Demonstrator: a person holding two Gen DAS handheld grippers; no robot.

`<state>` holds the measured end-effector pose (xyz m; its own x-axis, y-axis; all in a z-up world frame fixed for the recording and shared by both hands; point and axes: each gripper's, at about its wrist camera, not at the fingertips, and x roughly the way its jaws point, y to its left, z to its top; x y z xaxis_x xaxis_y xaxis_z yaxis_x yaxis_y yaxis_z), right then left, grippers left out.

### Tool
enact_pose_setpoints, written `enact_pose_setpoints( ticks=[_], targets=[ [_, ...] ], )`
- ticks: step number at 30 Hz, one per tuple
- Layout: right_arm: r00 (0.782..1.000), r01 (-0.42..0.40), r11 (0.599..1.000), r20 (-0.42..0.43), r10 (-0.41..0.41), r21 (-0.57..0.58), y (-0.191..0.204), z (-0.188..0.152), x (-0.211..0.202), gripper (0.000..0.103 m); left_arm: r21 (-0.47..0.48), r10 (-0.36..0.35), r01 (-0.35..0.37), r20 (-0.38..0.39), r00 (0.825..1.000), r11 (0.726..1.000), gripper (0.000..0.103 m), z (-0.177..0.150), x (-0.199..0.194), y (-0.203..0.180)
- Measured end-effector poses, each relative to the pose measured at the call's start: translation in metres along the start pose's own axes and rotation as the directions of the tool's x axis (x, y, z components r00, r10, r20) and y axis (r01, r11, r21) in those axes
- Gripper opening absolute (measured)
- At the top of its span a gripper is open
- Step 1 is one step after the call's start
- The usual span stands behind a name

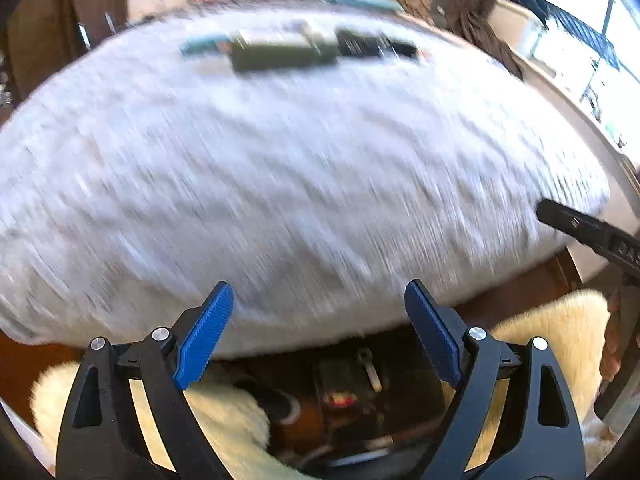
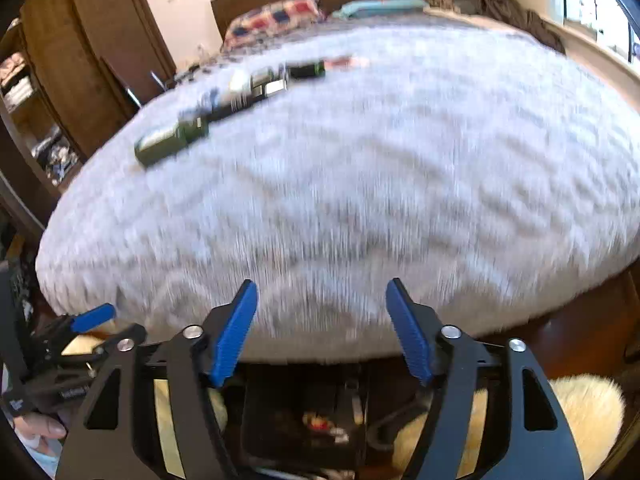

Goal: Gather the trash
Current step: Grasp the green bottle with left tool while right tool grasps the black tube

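Both wrist views are blurred by motion and look across a bed [image 1: 280,184] covered in a shaggy pale grey blanket [image 2: 380,184]. The left gripper [image 1: 319,332] hangs at the near edge of the bed with its blue-padded fingers [image 1: 206,340] spread wide and nothing between them. The right gripper [image 2: 322,330] is also at the near edge, its fingers [image 2: 234,340] likewise spread and empty. The trash [image 1: 296,48] lies in a loose row well away from both grippers, toward the far edge of the bed near the headboard: a dark olive green box [image 2: 162,144] at the left end, then smaller dark and pale pieces too smeared to identify. A patterned red and blue pillow [image 2: 276,16] and a teal one [image 2: 376,6] sit at the far edge. Below the near edge, cream fluffy rugs [image 1: 540,328] lie on a dark wooden floor [image 2: 580,332].
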<state>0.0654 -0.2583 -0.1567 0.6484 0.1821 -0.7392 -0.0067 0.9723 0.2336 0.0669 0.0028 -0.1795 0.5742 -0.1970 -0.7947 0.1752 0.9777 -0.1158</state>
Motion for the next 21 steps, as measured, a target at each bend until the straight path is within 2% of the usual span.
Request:
enact_pose_setpoints(
  ticks=[4, 7, 11, 14, 18, 21],
  targets=[
    [0.999, 0.017, 1.000, 0.033, -0.017, -0.017, 0.005, 0.024, 0.009, 0.073, -0.016, 0.038, -0.037, 0.071, 0.997, 0.999, 0.087, 0.036, -0.003, 0.010],
    [0.999, 0.008, 1.000, 0.039, -0.007, -0.016, 0.005, 0.040, 0.018, 0.073, -0.015, 0.051, -0.050, 0.093, 0.994, 0.999, 0.088, 0.056, 0.000, 0.012],
    [0.999, 0.008, 0.999, 0.042, -0.007, -0.031, 0.015, 0.054, 0.029, 0.073, -0.019, 0.104, -0.102, 0.122, 0.987, 0.995, 0.089, 0.081, 0.010, 0.031],
    [0.999, 0.001, 0.999, 0.040, 0.001, -0.047, 0.023, 0.064, 0.039, 0.073, -0.023, 0.135, -0.133, 0.132, 0.982, 0.991, 0.089, 0.100, 0.020, 0.046],
    [0.999, -0.006, 0.998, 0.040, 0.008, -0.057, 0.029, 0.076, 0.047, 0.073, 0.005, 0.095, -0.096, 0.110, 0.989, 0.995, 0.090, 0.130, 0.045, 0.055],
    [0.999, -0.015, 0.998, 0.038, 0.017, -0.060, 0.032, 0.085, 0.055, 0.073, 0.042, 0.113, -0.118, 0.101, 0.988, 0.992, 0.091, 0.143, 0.058, 0.054]
  ],
)
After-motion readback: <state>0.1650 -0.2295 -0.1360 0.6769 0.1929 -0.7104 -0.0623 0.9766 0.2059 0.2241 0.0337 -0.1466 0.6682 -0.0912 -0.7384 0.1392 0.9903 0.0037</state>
